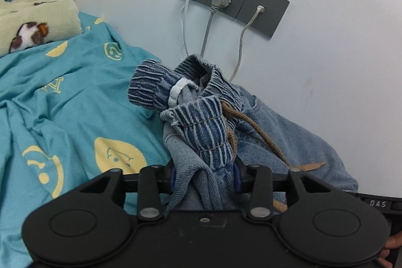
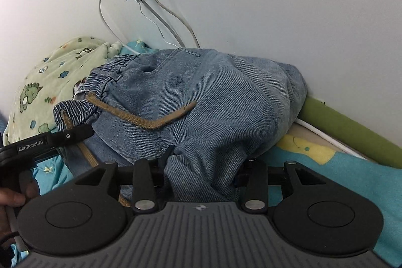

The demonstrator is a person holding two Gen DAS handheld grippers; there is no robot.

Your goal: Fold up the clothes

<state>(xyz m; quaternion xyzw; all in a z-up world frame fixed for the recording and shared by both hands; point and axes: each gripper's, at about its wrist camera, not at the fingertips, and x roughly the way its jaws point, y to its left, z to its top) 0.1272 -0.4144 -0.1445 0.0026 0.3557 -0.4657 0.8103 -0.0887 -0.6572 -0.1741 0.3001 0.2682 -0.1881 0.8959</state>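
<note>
A pair of blue jeans (image 1: 289, 132) with a striped elastic waistband (image 1: 201, 127) and a brown drawstring (image 1: 261, 127) lies bunched on the bed against the wall. My left gripper (image 1: 204, 177) has the waistband end between its jaws, and denim fills the gap from pad to pad. In the right wrist view the jeans (image 2: 226, 92) form a rounded heap with the drawstring (image 2: 155, 122) lying across them. My right gripper (image 2: 204, 167) is shut on a thick fold of denim at the near edge. One black finger of the left gripper (image 2: 72, 133) reaches in from the left at the waistband.
A teal sheet (image 1: 62, 104) with yellow faces covers the bed. A pale green fleece blanket (image 1: 32, 16) is piled at the far left. A wall socket panel (image 1: 238, 1) with plugs and hanging cables sits just behind the jeans. A green padded rail (image 2: 351, 127) runs along the wall.
</note>
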